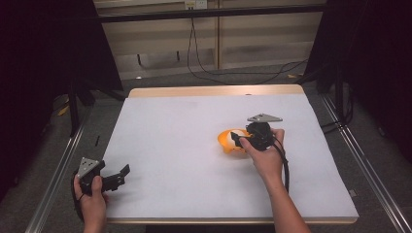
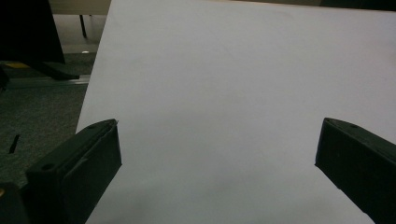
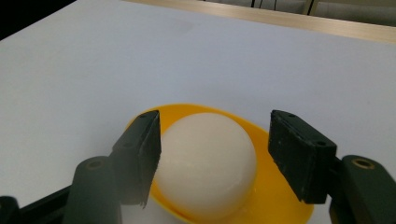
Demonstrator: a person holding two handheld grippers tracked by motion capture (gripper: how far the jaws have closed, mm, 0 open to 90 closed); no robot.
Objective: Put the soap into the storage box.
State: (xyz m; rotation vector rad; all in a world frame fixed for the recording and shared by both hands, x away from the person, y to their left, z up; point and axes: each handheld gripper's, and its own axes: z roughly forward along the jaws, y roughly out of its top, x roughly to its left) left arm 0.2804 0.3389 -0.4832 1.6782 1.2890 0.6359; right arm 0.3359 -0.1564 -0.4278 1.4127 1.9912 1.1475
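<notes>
1. The high view takes in the whole desk (image 1: 194,145) under its white cover, with both hands at once: the left gripper (image 1: 119,175) near the front left corner, the right gripper (image 1: 236,139) right of the middle at an orange-yellow bowl (image 1: 226,141), whose contents stay hidden from here.
2. The right gripper view shows what lies in the bowl (image 3: 275,196): a smooth, matte white ball (image 3: 205,163) resting inside, rising well above the rim.
3. In that view the right gripper (image 3: 215,154) straddles the ball; its left pad sits at the ball's side, a gap shows before the right pad, so it is open and not clamped.
4. The left gripper view shows the left gripper (image 2: 217,154) open wide over bare white cover, holding nothing.
5. The bowl is shallow and glossy.
</notes>
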